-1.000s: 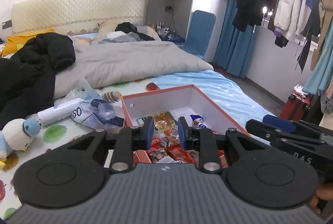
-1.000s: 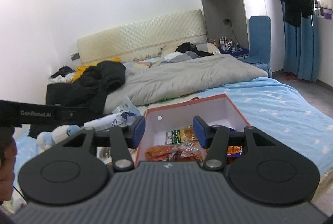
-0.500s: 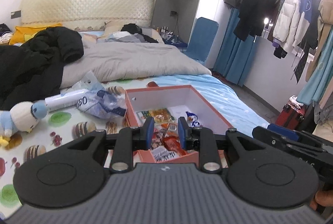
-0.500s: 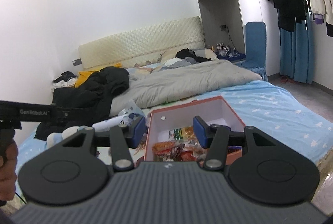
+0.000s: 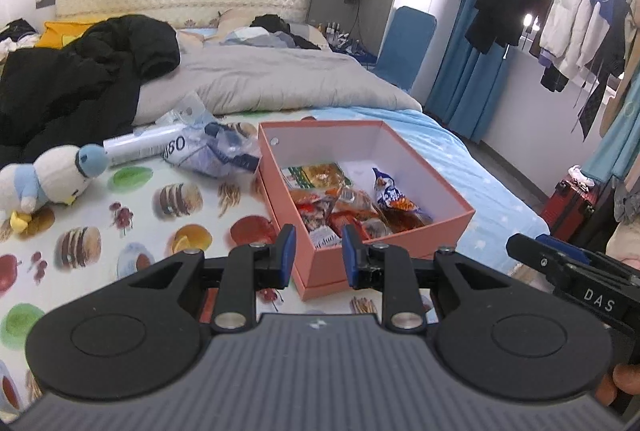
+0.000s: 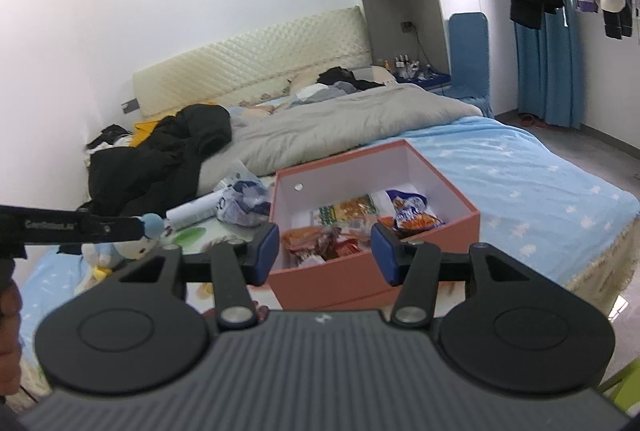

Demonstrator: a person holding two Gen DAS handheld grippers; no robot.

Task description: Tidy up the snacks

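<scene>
An open salmon-pink box (image 5: 420,227) (image 6: 460,221) sits on the bed, white inside. Several snack packets (image 5: 344,207) (image 6: 340,231) lie heaped in it, among them a green-and-orange packet (image 5: 316,175) and a blue-and-orange one (image 5: 394,197) (image 6: 412,215). My left gripper (image 5: 318,255) hovers short of the box's near corner, open by a narrow gap with nothing between its blue pads. My right gripper (image 6: 325,251) hangs before the box's near wall, open wider and empty. Each gripper shows at the edge of the other's view.
A fruit-print sheet (image 5: 120,231) covers the bed's near part. Left of the box lie a crumpled plastic bag (image 5: 216,151), a white tube (image 5: 144,147) and a plush bird (image 5: 48,175). A black jacket (image 5: 72,79) and grey duvet (image 5: 272,79) lie further back. A red suitcase (image 5: 572,207) stands on the floor.
Both grippers have drawn back from the box, so the whole box and more of the sheet now show. Their jaw gaps look the same, and the snacks have not moved.
</scene>
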